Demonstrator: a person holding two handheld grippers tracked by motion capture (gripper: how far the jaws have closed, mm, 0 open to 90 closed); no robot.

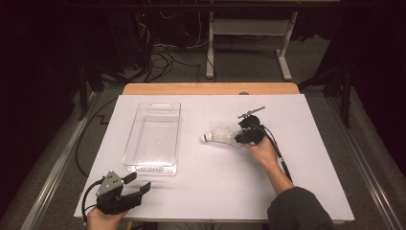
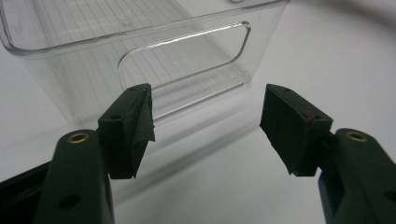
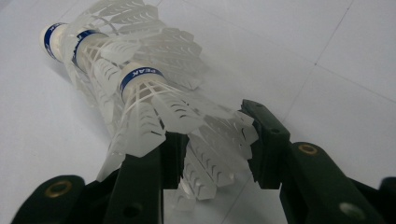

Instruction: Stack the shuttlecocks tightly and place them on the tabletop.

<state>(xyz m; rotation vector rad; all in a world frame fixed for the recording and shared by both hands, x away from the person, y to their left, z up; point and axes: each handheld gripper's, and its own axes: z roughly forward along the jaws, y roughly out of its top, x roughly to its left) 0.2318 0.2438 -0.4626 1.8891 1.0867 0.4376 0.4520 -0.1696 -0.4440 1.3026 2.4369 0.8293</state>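
Work in hand: moving a nested stack of white plastic shuttlecocks, judged to be headed for the clear plastic bin that stands empty to the left.
Shuttlecocks, place: lying on their side on the white table, right of centre, cork ends pointing left toward the bin and well apart from it.
Right tongs: at the skirt end of the stack; the right gripper view has the feather-like skirts between the two jaws, the left jaw touching them, the right jaw just beside them. I read this as a loose bracket, not a firm pinch.
Left tongs: spread wide with nothing between them, resting near the table's front edge, just short of the bin's near end wall with its handle cut-out.
Done: the stack is reached and framed by the right tongs.
Left to do: a firm grip, the lift, the carry over the rim, the release inside.
Hard to make out: three blue-banded corks can be counted, but more may be nested inside; the stack's underside is hidden; in the high view the shuttlecocks blur into a pale shape.
Cut off: the bin's far end in the left gripper view.
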